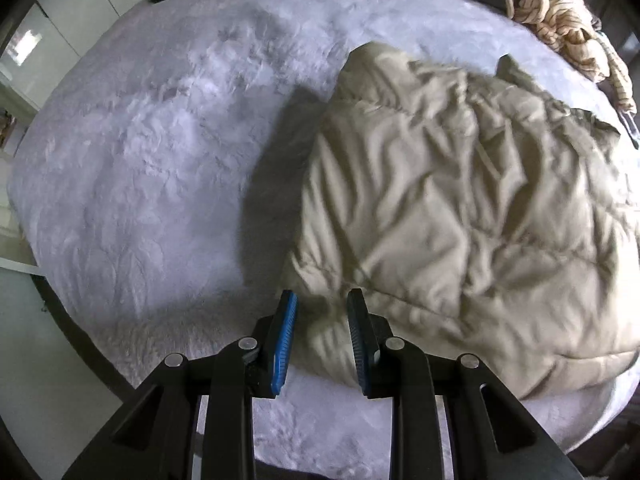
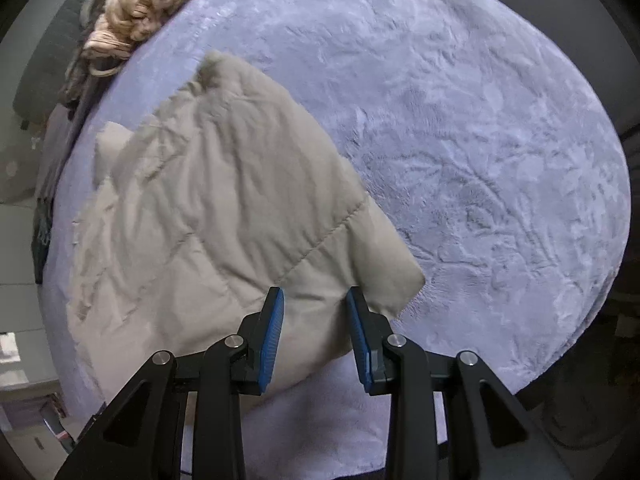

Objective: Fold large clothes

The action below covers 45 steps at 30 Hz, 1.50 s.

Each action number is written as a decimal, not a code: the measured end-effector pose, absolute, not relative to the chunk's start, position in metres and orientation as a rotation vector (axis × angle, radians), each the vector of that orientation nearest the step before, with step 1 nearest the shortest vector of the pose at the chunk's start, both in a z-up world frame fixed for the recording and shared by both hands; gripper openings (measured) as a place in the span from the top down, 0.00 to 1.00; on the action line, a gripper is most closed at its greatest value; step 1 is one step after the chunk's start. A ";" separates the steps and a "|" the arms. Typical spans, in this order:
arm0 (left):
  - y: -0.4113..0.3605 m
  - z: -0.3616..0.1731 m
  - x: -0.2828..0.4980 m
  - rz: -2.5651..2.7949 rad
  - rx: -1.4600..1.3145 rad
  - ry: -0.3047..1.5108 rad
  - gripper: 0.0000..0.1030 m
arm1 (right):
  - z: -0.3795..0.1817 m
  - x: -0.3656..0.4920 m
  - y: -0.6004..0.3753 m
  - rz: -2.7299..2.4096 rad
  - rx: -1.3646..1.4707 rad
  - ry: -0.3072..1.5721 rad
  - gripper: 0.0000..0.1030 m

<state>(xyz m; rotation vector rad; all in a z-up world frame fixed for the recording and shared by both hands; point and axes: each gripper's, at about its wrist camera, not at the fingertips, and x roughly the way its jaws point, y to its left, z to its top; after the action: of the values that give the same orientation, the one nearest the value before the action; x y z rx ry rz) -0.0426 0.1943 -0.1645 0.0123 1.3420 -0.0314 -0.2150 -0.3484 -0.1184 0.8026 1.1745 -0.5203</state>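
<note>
A beige quilted jacket (image 1: 460,208) lies on the bed (image 1: 140,168) near its front edge. Left tool (image 1: 322,302) and right tool (image 2: 315,298) each pinch its near hem.

We are in a home bedroom: a bed spread with a pale lilac plush blanket (image 1: 140,160) fills both views. A beige quilted jacket (image 1: 460,200) lies on it, a heap of striped tan clothing (image 1: 560,20) sits at the bed's far edge, and white cupboard doors (image 1: 68,12) stand beyond the far left corner.
</note>
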 end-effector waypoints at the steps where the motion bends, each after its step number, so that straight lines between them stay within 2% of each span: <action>1: 0.191 -0.160 -0.044 -0.037 0.015 1.338 0.73 | -0.113 -0.216 -0.344 -0.510 0.795 1.165 0.59; 4: 0.183 -0.149 -0.050 -0.055 0.018 1.325 0.73 | -0.095 -0.216 -0.332 -0.463 0.758 1.138 0.47; 7: 0.175 -0.142 -0.055 -0.068 0.028 1.317 0.72 | -0.083 -0.211 -0.318 -0.400 0.709 1.140 0.44; 8: 0.172 -0.140 -0.058 -0.071 0.029 1.318 0.45 | -0.081 -0.208 -0.312 -0.379 0.699 1.142 0.43; 10: 0.169 -0.135 -0.064 -0.056 0.038 1.309 0.00 | -0.079 -0.209 -0.308 -0.351 0.691 1.146 0.39; 20: 0.163 -0.116 -0.084 -0.047 0.079 1.277 0.00 | -0.090 -0.220 -0.286 -0.279 0.648 1.202 0.35; 23: 0.161 -0.116 -0.092 -0.077 0.080 1.294 0.00 | -0.096 -0.219 -0.278 -0.249 0.647 1.215 0.29; 24: 0.160 -0.118 -0.095 -0.076 0.083 1.291 0.00 | -0.097 -0.219 -0.275 -0.239 0.647 1.215 0.23; 28: 0.159 -0.117 -0.096 -0.085 0.087 1.287 0.00 | -0.095 -0.217 -0.264 -0.210 0.632 1.209 0.22; 29: 0.159 -0.118 -0.093 -0.091 0.089 1.289 0.00 | -0.093 -0.216 -0.261 -0.203 0.628 1.206 0.21; 32: 0.163 -0.118 -0.084 -0.107 0.085 1.286 0.00 | -0.090 -0.208 -0.251 -0.189 0.629 1.194 0.02; 33: 0.165 -0.119 -0.079 -0.118 0.082 1.285 0.00 | -0.089 -0.205 -0.248 -0.183 0.632 1.189 0.00; 45: 0.199 -0.141 -0.014 -0.278 0.041 1.349 0.00 | -0.096 -0.151 -0.177 -0.143 0.659 1.210 0.00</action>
<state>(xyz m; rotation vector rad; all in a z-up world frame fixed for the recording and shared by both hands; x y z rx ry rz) -0.0142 0.1991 -0.1414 0.0409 1.3491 -0.2777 -0.1513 -0.1769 -0.0964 0.6590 1.2098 -0.1434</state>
